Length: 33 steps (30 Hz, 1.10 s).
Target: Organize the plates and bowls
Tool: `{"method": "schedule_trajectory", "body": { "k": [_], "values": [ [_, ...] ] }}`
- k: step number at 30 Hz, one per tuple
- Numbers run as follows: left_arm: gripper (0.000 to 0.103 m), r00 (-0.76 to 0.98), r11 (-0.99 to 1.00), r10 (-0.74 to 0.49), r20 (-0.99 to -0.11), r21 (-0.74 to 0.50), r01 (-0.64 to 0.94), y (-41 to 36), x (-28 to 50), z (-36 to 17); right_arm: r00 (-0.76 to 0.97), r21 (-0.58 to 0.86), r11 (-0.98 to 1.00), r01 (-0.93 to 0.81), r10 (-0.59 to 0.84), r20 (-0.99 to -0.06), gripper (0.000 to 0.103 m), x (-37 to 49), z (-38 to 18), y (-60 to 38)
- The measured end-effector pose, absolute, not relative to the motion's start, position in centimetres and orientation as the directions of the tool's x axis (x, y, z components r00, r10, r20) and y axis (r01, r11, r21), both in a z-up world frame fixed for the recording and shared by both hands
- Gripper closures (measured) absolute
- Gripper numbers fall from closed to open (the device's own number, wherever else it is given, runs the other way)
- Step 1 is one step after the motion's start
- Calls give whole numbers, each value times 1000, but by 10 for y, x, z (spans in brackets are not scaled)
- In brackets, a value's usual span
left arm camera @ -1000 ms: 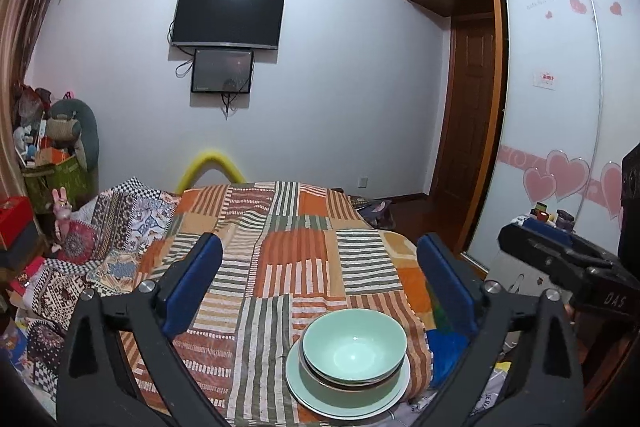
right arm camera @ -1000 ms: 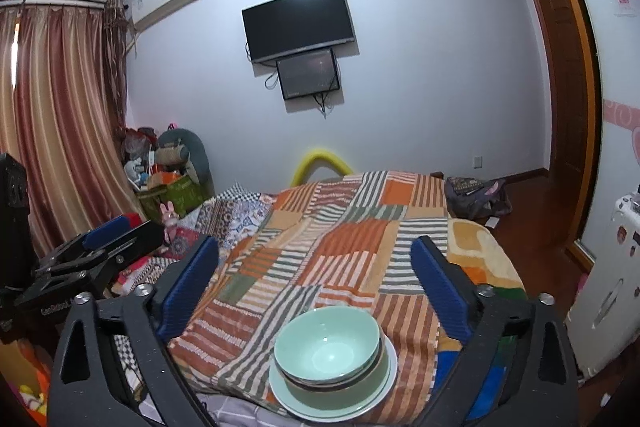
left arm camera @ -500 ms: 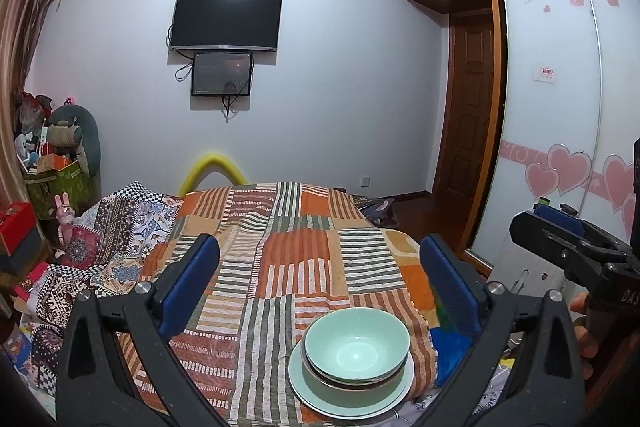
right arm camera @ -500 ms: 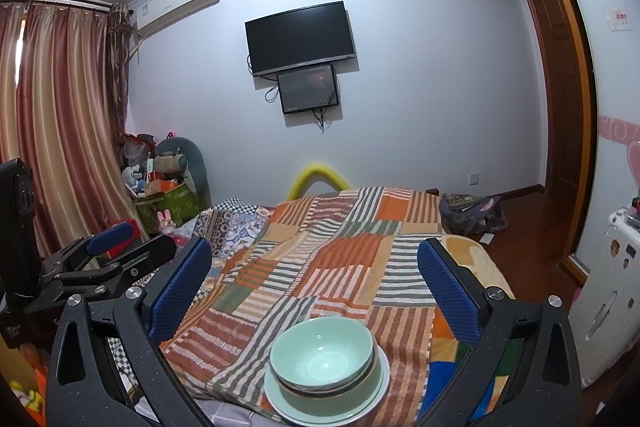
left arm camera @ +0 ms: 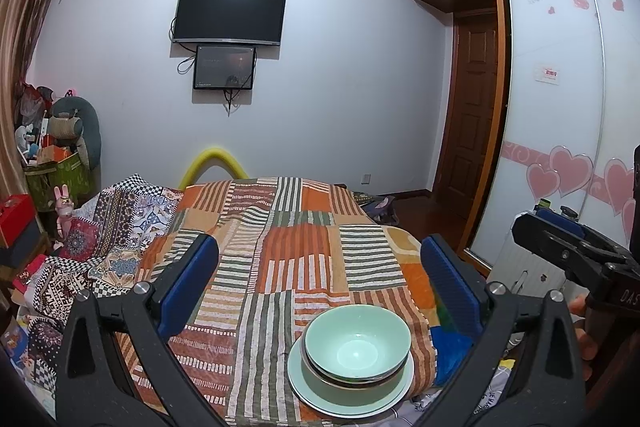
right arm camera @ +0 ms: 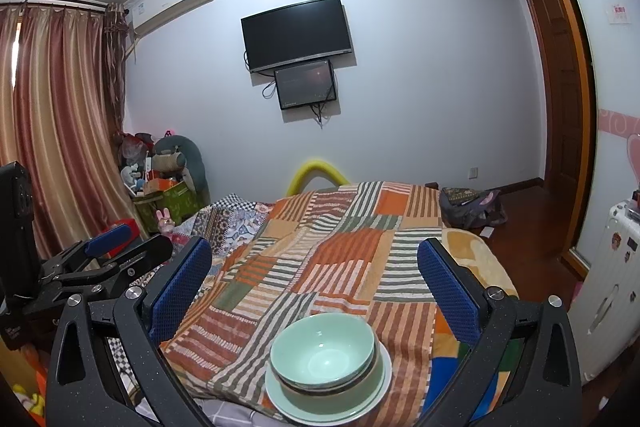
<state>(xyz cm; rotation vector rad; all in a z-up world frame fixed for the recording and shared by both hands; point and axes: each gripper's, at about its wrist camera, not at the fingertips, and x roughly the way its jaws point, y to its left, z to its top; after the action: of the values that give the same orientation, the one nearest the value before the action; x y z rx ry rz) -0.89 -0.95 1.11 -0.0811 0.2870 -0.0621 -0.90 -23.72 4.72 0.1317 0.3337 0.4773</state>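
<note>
Bowls (left arm camera: 357,343): pale green ones are nesting in a stack on the plate, the top one sitting upright with its hollow facing up (darker rims are showing beneath it, their number unclear).
Plate (left arm camera: 320,393): a pale green plate is lying flat under the bowls, at the near edge of the bed.
Bed (left arm camera: 280,251): a striped patchwork blanket in orange, green and white is covering it; the plate is resting on this blanket.
Left gripper (left arm camera: 319,281): it is hovering above and short of the plate, its blue-padded fingers (left arm camera: 188,285) standing wide apart and gripping nothing.
Right gripper (right arm camera: 314,285): it is also hanging over the near end of the bed, fingers (right arm camera: 448,297) spread wide on either side of the stack and touching neither plate nor bowls.
Television (left arm camera: 230,14): it is hanging dark on the wall beyond the far end of the bed, with a smaller screen (left arm camera: 224,67) just beneath it.
Wardrobe (left arm camera: 560,115): its sliding doors with pink hearts are standing to the right of the bed.
</note>
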Motion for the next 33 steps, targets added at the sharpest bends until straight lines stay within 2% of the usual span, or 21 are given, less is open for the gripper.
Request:
{"method": "schedule_trajectory", "body": {
  "k": [33],
  "values": [
    [0, 955, 994, -76, -285, -94, 51, -8, -9, 9, 833, 206, 880, -428, 472, -289, 0, -9, 47, -237]
  ]
}}
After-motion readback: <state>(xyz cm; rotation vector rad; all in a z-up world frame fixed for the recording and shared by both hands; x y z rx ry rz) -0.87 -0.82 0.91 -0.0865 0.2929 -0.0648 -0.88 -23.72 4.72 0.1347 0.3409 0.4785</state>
